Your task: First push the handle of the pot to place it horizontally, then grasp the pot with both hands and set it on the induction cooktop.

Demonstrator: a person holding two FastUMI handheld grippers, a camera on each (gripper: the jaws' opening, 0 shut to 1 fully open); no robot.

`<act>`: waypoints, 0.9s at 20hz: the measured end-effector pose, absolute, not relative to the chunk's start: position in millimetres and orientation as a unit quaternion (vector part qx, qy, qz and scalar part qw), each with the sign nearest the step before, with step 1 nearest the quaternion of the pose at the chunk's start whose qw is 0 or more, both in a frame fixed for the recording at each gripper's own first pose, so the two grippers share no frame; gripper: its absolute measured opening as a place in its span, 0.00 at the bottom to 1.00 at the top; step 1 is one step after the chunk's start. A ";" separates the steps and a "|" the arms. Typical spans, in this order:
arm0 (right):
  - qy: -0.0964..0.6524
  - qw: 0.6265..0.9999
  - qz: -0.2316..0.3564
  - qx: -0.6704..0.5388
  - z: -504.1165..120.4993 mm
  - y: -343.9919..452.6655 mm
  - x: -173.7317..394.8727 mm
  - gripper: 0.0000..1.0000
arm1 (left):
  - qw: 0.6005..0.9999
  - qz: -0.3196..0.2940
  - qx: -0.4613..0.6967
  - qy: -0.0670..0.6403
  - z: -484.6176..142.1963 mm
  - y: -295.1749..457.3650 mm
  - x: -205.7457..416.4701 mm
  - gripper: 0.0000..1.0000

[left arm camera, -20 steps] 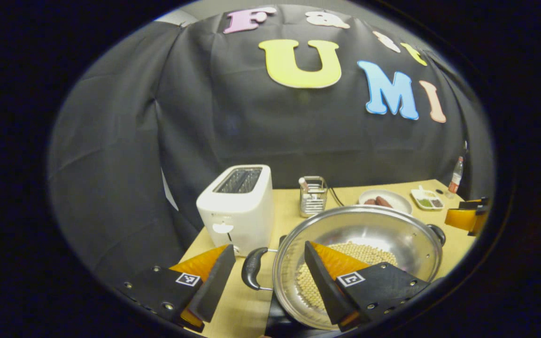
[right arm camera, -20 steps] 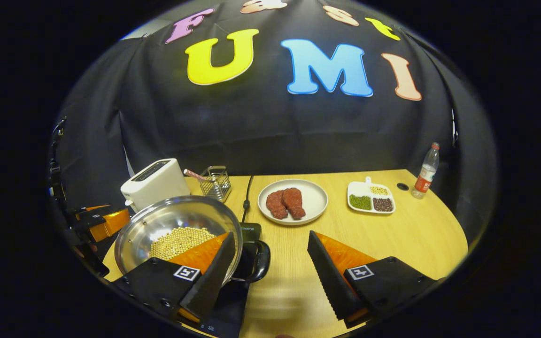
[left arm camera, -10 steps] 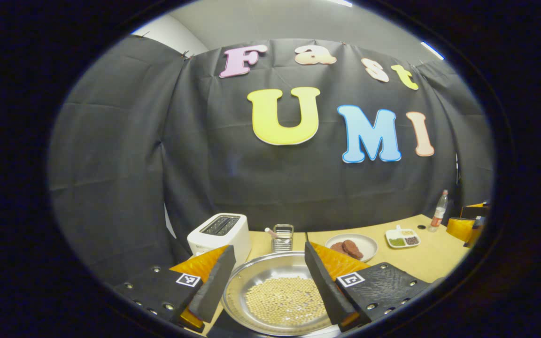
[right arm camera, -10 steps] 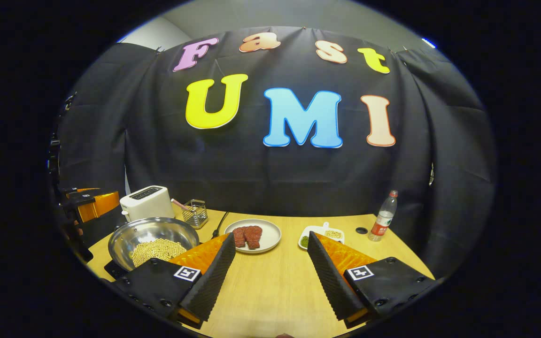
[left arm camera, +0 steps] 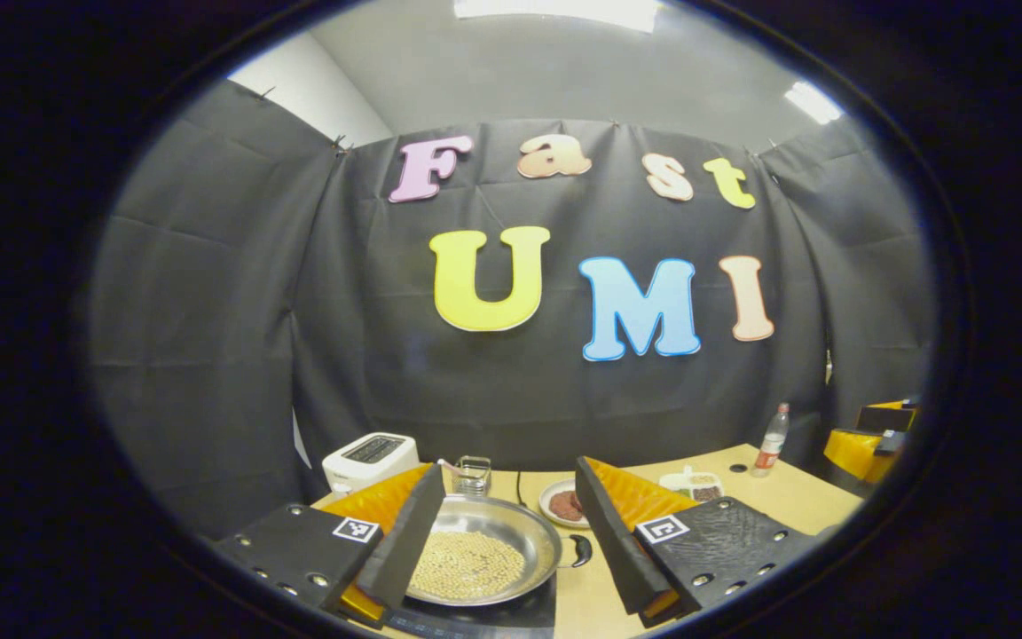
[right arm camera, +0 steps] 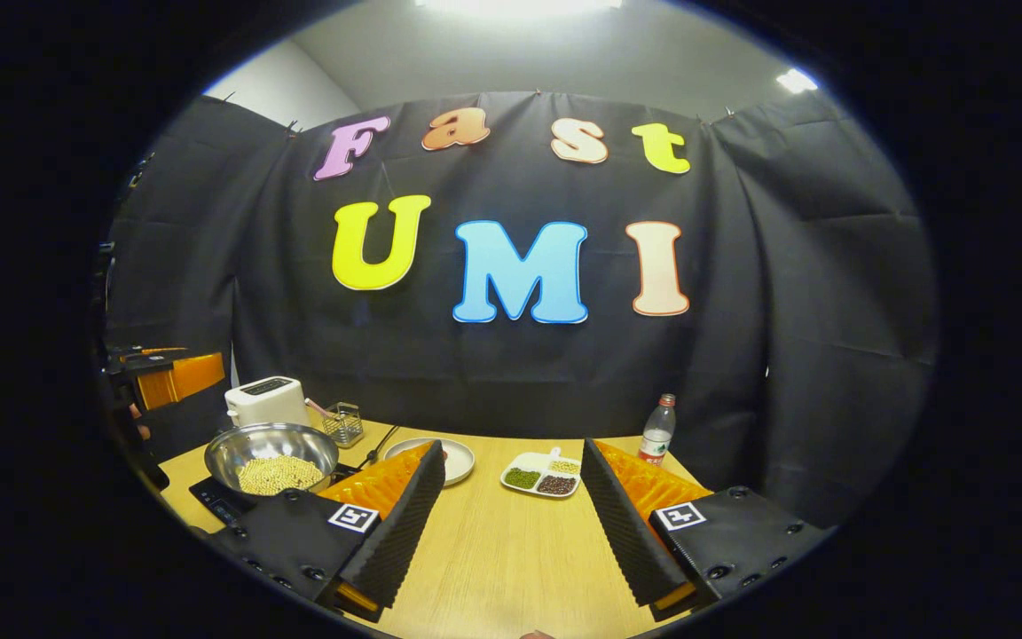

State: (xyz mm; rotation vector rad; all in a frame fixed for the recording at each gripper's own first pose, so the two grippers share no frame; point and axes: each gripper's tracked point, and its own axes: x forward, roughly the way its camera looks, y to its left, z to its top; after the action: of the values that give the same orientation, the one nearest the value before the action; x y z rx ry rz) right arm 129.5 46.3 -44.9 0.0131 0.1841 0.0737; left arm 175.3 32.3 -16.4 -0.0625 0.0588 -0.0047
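A shiny steel pot [left arm camera: 484, 555] holding pale beans rests on the black induction cooktop [left arm camera: 511, 614]; its dark right handle [left arm camera: 582, 550] sticks out sideways. My left gripper [left arm camera: 507, 541] hangs open well back from the pot, nothing between its fingers. In the right gripper view the same pot [right arm camera: 270, 454] sits on the cooktop [right arm camera: 214, 501] at the left of the table. My right gripper [right arm camera: 507, 519] is open over bare wood, apart from the pot. The left gripper [right arm camera: 169, 377] also shows at the far left, the right gripper [left arm camera: 870, 439] at the far right.
A white toaster [right arm camera: 264, 401] and a wire holder [right arm camera: 344, 422] stand behind the pot. A plate of meat [left arm camera: 564, 504], a divided dish of beans [right arm camera: 542, 475] and a bottle [right arm camera: 657, 430] sit farther right on the wooden table [right arm camera: 511, 568].
Both grippers have drawn back and up from the pot, which was close between them a second ago. The pot stays on the cooktop and now looks small and distant.
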 end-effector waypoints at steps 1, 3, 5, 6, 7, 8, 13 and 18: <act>0.085 0.996 0.038 0.006 -39.5 38.3 121.6 0.93 | 0.999 -0.002 -0.031 0.024 -9.9 24.6 164.4 0.87; 0.074 0.996 0.044 0.003 -33.0 25.9 103.1 0.97 | 0.999 -0.002 -0.029 0.017 0.5 10.3 142.1 0.87; 0.071 0.996 0.052 -0.001 -31.3 14.6 86.1 0.97 | 1.000 0.001 -0.021 0.010 14.8 -2.6 116.2 0.89; 0.071 0.996 0.051 -0.003 -32.4 9.3 79.1 0.97 | 1.000 0.001 -0.020 0.006 18.5 -8.6 106.0 0.89; 0.072 0.996 0.050 -0.002 -32.6 3.2 72.4 0.98 | 1.000 0.000 -0.017 0.001 23.0 -12.8 96.5 0.89; 0.074 0.996 0.047 0.001 -33.7 -1.3 65.6 0.98 | 1.000 0.000 -0.015 -0.001 24.8 -16.2 89.8 0.87; 0.070 0.997 0.034 0.001 -30.6 -17.0 41.4 0.97 | 1.000 -0.008 -0.013 -0.003 29.5 -21.8 53.0 0.87; 0.056 0.998 0.023 -0.001 -16.6 -18.0 18.2 0.97 | 1.000 -0.010 -0.005 -0.002 28.7 -11.9 21.7 0.89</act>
State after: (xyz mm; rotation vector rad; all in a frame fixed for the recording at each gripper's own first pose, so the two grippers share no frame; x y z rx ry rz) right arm 18.2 -18.0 -16.6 -0.0022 0.1130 0.0451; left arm 21.7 -11.9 28.7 -0.0103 -0.0042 -0.0193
